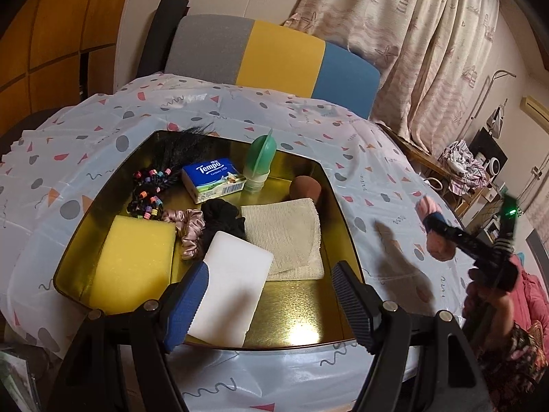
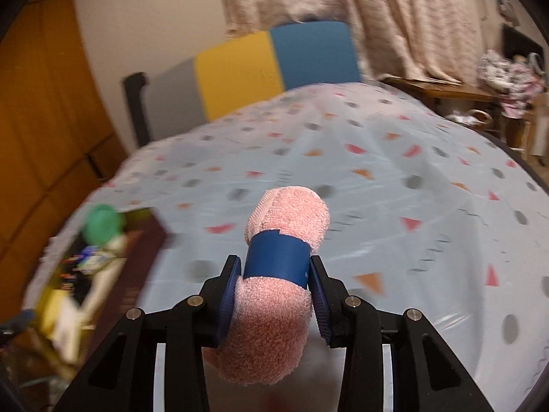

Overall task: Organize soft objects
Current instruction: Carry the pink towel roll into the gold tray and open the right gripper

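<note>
Table under a pale plastic cloth [image 2: 394,178] with triangle and dot print, striped chair back [image 1: 267,51] behind it, curtains beyond.

I have the rolled pink towel [image 2: 274,285] in my right gripper [image 2: 274,295], pads pinching it from both sides just below its blue paper band [image 2: 279,257]. Roll's long axis runs straight out along the fingers, far end pointing away from me. It hangs above bare cloth, touching nothing. Right wrist view is motion-blurred.

The gold tray [image 1: 302,171] lies to the left of the right gripper and low in that view; from the left wrist view the towel [image 1: 435,230] sits well off the tray's right rim. So the carry looks like a leftward sweep, and the right hand is the only one on it.

My left gripper [image 1: 271,305] hovers over the tray's near edge, fingers spread wide, holding nothing.

Tray already holds the yellow sponge [image 1: 137,257], white foam block [image 1: 233,285], folded cream cloth [image 1: 288,237], pink satin scrunchie [image 1: 187,230], black scrunchie [image 1: 221,216], Tempo tissue pack [image 1: 214,178], green-capped bottle [image 1: 260,161], beaded hair ties [image 1: 149,192] and a brown round item [image 1: 305,187] I can't identify.

Free floor is the near right corner, beside the foam block. I judge that as the drop spot; the left gripper hangs over it and may need to clear.
</note>
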